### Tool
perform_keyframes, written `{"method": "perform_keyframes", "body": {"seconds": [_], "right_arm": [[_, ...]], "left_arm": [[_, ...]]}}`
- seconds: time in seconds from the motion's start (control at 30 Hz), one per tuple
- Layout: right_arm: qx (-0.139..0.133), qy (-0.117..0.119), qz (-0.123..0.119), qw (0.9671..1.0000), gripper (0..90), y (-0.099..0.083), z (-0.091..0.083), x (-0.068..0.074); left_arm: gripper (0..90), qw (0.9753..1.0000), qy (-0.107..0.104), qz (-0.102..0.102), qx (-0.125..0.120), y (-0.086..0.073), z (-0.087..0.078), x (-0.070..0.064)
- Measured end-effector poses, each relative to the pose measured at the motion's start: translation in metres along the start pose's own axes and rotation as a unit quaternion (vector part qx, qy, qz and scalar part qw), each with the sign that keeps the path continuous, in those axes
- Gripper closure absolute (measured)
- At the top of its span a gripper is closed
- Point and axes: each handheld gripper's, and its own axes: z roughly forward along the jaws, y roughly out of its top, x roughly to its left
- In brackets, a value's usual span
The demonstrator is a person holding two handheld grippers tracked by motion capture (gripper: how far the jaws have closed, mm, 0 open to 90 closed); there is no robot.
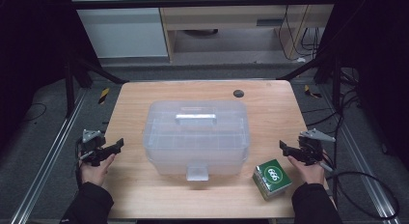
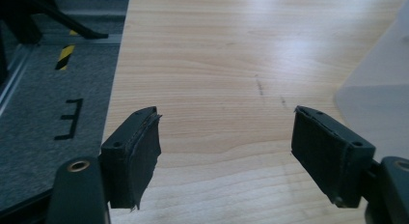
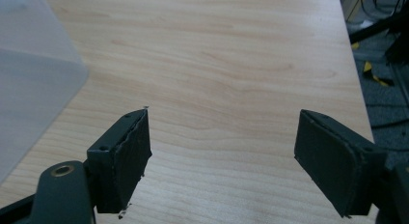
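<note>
Storage box (image 1: pixel 196 137): translucent plastic, lid closed, handle on top, front latch.

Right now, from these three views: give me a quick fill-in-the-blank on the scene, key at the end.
1. The clear plastic box has its lid ____.
2. The green carton sits nearest the ____ hand-held gripper.
3. The left hand-held gripper has its jaws ____.
4. The box stands on a ____ table.

Missing words: closed; right; open; wooden

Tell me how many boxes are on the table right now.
2. A big clear plastic box with a lid sits in the middle of the table. A small green box sits at the near right corner, close to the right gripper.
</note>
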Motion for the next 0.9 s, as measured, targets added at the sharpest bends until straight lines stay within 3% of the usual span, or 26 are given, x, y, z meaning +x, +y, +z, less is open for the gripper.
{"method": "perform_keyframes", "body": {"seconds": [0.17, 0.2, 0.23, 0.4, 0.47, 0.53, 0.6, 0.7, 0.8, 0.9], "right_arm": [[-0.018, 0.012, -0.001, 0.9998, 20.8, 0.003, -0.009, 0.005], [-0.019, 0.019, 0.003, 0.9996, 20.5, 0.004, -0.01, 0.006], [-0.021, 0.02, 0.001, 0.9996, 20.3, 0.005, -0.01, 0.009], [-0.015, 0.015, -0.015, 0.9997, 18.6, 0.004, -0.01, 0.012], [-0.014, 0.017, -0.015, 0.9996, 18.6, 0.003, -0.011, 0.012], [-0.011, 0.018, -0.018, 0.9996, 19.0, 0.004, -0.011, 0.013], [-0.007, 0.019, -0.023, 0.9995, 19.4, 0.004, -0.01, 0.014], [-0.004, 0.022, -0.025, 0.9995, 19.6, 0.005, -0.01, 0.015], [0.002, 0.024, -0.026, 0.9994, 19.7, 0.005, -0.009, 0.017], [0.006, 0.023, -0.028, 0.9993, 19.5, 0.004, -0.009, 0.018]], "left_arm": [[27.5, 0.9993, -0.003, 0.028, -0.023, 0.003, -0.011, -0.006], [28.2, 0.9991, -0.008, 0.034, -0.024, 0.003, -0.012, -0.007], [28.0, 0.9985, -0.029, 0.041, -0.021, 0.002, -0.013, -0.009], [32.0, 0.9963, -0.041, 0.071, -0.024, 0.005, -0.012, -0.015], [33.1, 0.9954, -0.061, 0.07, -0.023, 0.007, -0.013, -0.016], [33.6, 0.9937, -0.071, 0.083, -0.027, 0.009, -0.015, -0.016], [33.6, 0.9917, -0.073, 0.099, -0.035, 0.014, -0.019, -0.016], [33.5, 0.991, -0.066, 0.108, -0.043, 0.018, -0.021, -0.015], [33.2, 0.9888, -0.062, 0.124, -0.056, 0.029, -0.027, -0.014], [33.1, 0.9883, -0.067, 0.122, -0.062, 0.032, -0.03, -0.015]]}}
